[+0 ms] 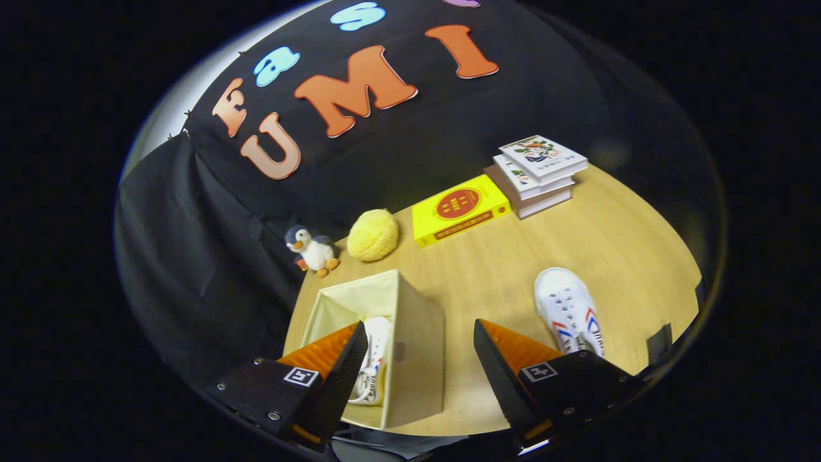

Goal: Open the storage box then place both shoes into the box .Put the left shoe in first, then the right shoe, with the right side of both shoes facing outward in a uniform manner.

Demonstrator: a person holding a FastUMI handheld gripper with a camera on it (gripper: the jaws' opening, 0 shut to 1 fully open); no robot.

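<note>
An open cream fabric storage box (410, 340) stands on the wooden table just ahead of my fingers, its near wall running between them. One white sneaker (374, 359) lies inside the box, partly hidden behind my left finger. A second white sneaker (567, 308) with red and blue side stripes rests on the table to the right of the box, toe pointing away, just beyond my right finger. My gripper (420, 333) hovers above the box's right wall, open, with nothing held between its fingers.
Beyond the box sit a small penguin plush (312, 250) and a yellow round plush (373, 235). A yellow book (458, 208) and a stack of books (537, 174) lie farther back right. Black cloth walls the table's far and left sides.
</note>
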